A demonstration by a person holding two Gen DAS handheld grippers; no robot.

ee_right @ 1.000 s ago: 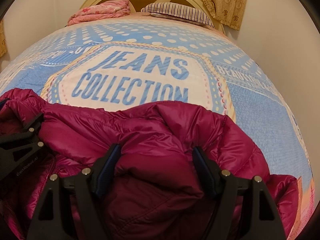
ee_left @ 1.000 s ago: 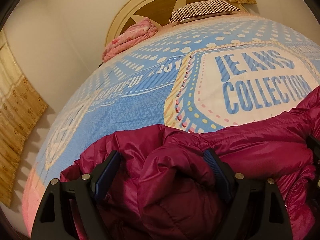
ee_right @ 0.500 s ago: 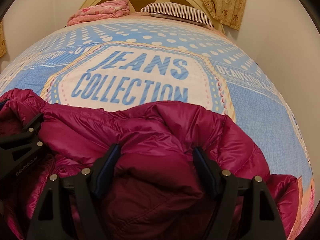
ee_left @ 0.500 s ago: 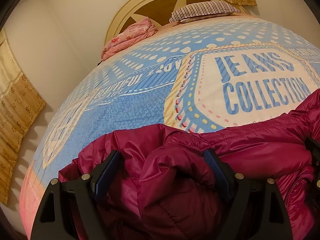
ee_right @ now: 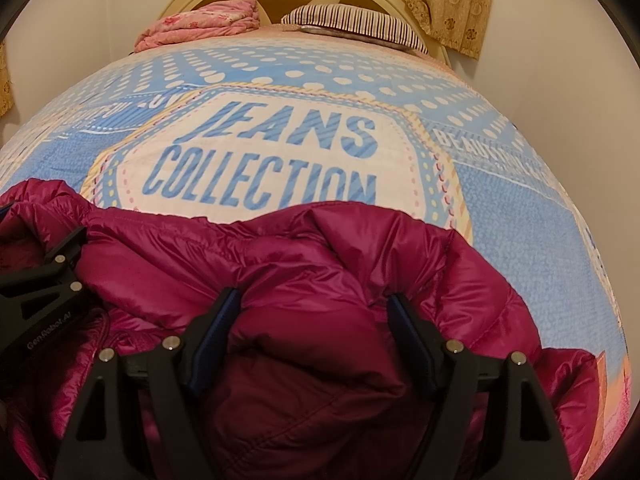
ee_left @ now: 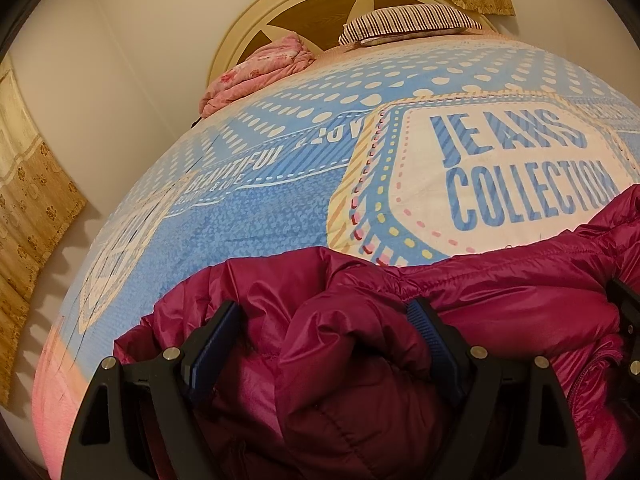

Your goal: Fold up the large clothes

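A magenta puffer jacket (ee_left: 500,292) lies bunched at the near end of the bed, also seen in the right wrist view (ee_right: 200,256). My left gripper (ee_left: 323,308) stands wide over its left part, with a puffy fold bulging up between the blue pads. My right gripper (ee_right: 313,298) straddles another thick fold on the jacket's right part, its jaws wide and the fabric filling the gap. Neither pair of pads visibly squeezes the cloth. The left gripper's black frame (ee_right: 40,292) shows at the left edge of the right wrist view.
The bed cover (ee_left: 260,220) is blue and white with "JEANS COLLECTION" printed on it and stretches away beyond the jacket. A striped pillow (ee_left: 408,20) and a folded pink blanket (ee_left: 260,72) lie by the headboard. A curtain (ee_left: 32,208) hangs at the left, walls on both sides.
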